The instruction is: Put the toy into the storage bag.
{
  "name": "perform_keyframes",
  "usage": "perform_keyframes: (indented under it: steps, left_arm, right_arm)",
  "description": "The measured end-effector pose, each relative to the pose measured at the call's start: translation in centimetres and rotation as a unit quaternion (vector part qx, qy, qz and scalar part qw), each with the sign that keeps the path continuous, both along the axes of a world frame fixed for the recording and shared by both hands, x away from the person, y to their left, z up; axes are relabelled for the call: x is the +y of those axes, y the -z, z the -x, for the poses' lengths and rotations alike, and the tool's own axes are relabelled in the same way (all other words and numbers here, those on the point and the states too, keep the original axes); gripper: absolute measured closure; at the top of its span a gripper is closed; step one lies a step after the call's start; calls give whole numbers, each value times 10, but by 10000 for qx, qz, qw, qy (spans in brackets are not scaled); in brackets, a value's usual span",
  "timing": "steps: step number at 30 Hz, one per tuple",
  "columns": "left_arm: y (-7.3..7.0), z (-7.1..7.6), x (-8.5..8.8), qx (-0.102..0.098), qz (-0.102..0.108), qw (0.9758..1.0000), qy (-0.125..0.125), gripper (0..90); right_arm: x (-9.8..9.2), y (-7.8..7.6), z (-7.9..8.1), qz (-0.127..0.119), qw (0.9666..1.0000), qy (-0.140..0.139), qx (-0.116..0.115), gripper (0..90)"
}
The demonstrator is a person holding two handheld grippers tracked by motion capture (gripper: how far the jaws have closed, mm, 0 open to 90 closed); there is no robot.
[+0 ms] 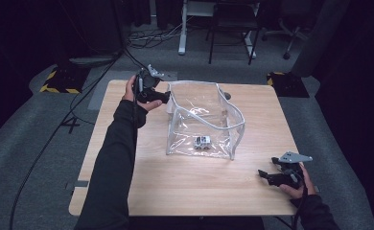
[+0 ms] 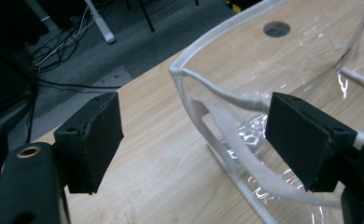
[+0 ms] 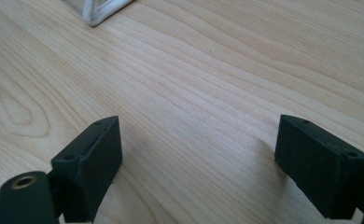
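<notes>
Bag [image 1: 202,122] sits mid-table with left gripper [image 1: 162,97] wide open, empty at its 10 o'clock corner, probably to pinch the rim, right gripper [image 1: 267,176] open, empty at 4 o'clock.

High view above table [image 1: 185,187]; both claw views close, sharing clear bag [image 1: 204,120]

A: Where does the pouch [image 1: 202,120] sit?
B: On the worktop [image 1: 146,182], about mid-way across and toward the far half. The toy car [image 1: 202,142] lies inside it, near the front wall.
A: And the grippers?
B: The left gripper [image 1: 162,97] is at the pouch's far left corner, just beside the rim. The right gripper [image 1: 266,176] is at the near right, well apart from the pouch, over bare worktop.
</notes>
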State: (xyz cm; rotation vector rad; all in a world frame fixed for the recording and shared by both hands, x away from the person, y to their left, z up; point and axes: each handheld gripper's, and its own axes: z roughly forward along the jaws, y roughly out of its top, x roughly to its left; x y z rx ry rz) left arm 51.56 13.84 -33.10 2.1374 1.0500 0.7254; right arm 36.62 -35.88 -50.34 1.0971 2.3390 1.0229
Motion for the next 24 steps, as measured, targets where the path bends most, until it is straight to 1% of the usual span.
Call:
perform_keyframes:
  steps: [2, 3, 7, 8, 9, 13, 14, 15, 16, 17, 18, 19, 20, 21, 22, 23, 24]
  left_arm:
    - [4, 1, 0, 61, 23, 10000, -1, 182]
    - [6, 2, 0, 23, 116, 9999, -57, 179]
    - [12, 5, 4, 81, -13, 10000, -15, 178]
    - [14, 6, 3, 133, 43, 9999, -42, 178]
    - [15, 6, 5, 109, -29, 9999, -32, 178]
    - [20, 9, 8, 148, -57, 9999, -34, 178]
    - [21, 10, 9, 184, -50, 9998, -60, 178]
    - [22, 11, 11, 181, -85, 9998, -30, 178]
    - [23, 12, 12, 181, -77, 9998, -47, 178]
    - [25, 12, 13, 237, -111, 9997, -33, 179]
    - [27, 13, 13, 223, -112, 9997, -58, 179]
    - [28, 13, 14, 255, -138, 9996, -30, 179]
    - [29, 14, 16, 287, -201, 9994, -12, 180]
    - [32, 15, 16, 297, -127, 9995, -6, 180]
    - [33, 15, 19, 328, -173, 9993, 3, 180]
    - [34, 16, 19, 351, -167, 9992, -7, 180]
    - [35, 16, 20, 322, -225, 9992, -12, 180]
  right_arm:
    - [0, 0, 0, 4, 10000, -2, -2, 150]
    - [0, 0, 0, -1, 10000, 0, 1, 150]
    - [0, 0, 0, 3, 10000, -2, -1, 150]
    - [0, 0, 0, 2, 10000, -1, -2, 150]
    - [0, 0, 0, 1, 10000, 0, 1, 150]
    - [0, 0, 0, 0, 10000, 5, -4, 149]
    - [0, 0, 0, 1, 10000, 1, -1, 149]
    - [0, 0, 0, -4, 10000, 8, 0, 150]
    - [0, 0, 0, 2, 10000, 7, 0, 150]
    - [0, 0, 0, 3, 10000, -2, -2, 150]
    - [0, 0, 0, 0, 10000, -1, -1, 150]
    - [0, 0, 0, -2, 10000, 0, 2, 150]
    - [0, 0, 0, 0, 10000, 6, -2, 150]
    - [0, 0, 0, 4, 10000, -2, -2, 150]
    - [0, 0, 0, 2, 10000, -2, -3, 150]
    - [0, 0, 0, 1, 10000, -1, 0, 150]
    - [0, 0, 0, 4, 10000, -3, -3, 150]
